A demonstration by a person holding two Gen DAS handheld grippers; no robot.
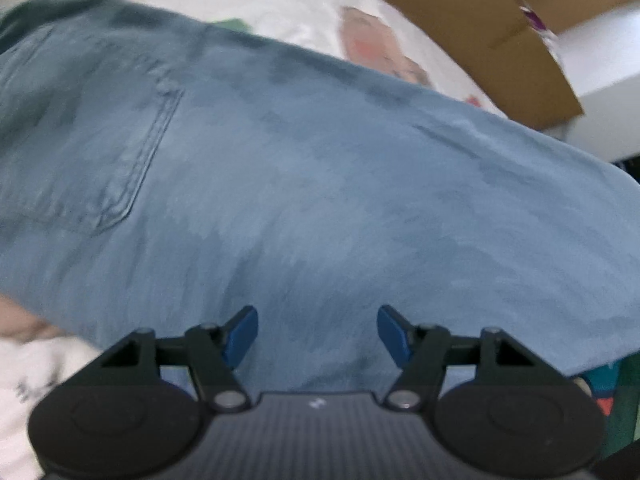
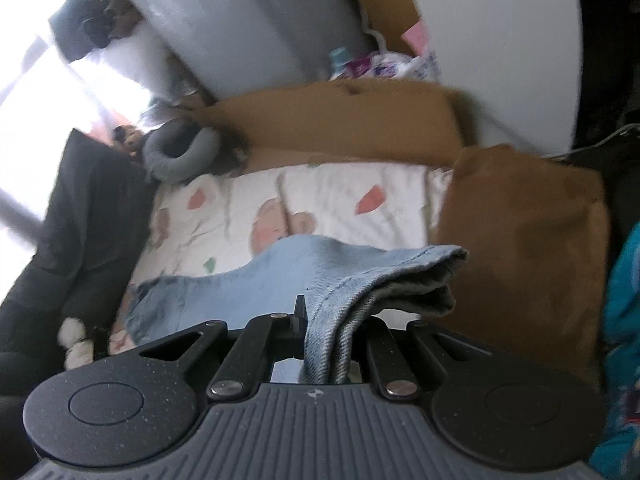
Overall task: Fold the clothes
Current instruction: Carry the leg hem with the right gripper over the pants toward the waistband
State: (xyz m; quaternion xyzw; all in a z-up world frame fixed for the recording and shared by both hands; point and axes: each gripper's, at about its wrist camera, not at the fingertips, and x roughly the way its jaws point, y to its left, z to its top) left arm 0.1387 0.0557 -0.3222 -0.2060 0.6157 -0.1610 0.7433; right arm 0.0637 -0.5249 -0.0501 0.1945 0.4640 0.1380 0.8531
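Light blue jeans (image 1: pixel 304 184) lie spread across a white patterned bedsheet (image 1: pixel 280 4), a back pocket (image 1: pixel 120 152) showing at the left. My left gripper (image 1: pixel 317 334) hovers over the denim with its blue pads (image 1: pixel 242 334) apart and nothing between them. In the right wrist view my right gripper (image 2: pixel 332 332) is shut on a folded hem end of the jeans (image 2: pixel 360 276), lifted above the sheet (image 2: pixel 340 196); the rest of the leg trails down to the left.
Brown cardboard boxes (image 2: pixel 520 248) stand at the bed's right edge and behind it (image 2: pixel 340 116). A grey neck pillow (image 2: pixel 180 152) and dark clothing (image 2: pixel 80 232) lie at the far left. A white wall (image 1: pixel 600 92) runs past the cardboard (image 1: pixel 480 20).
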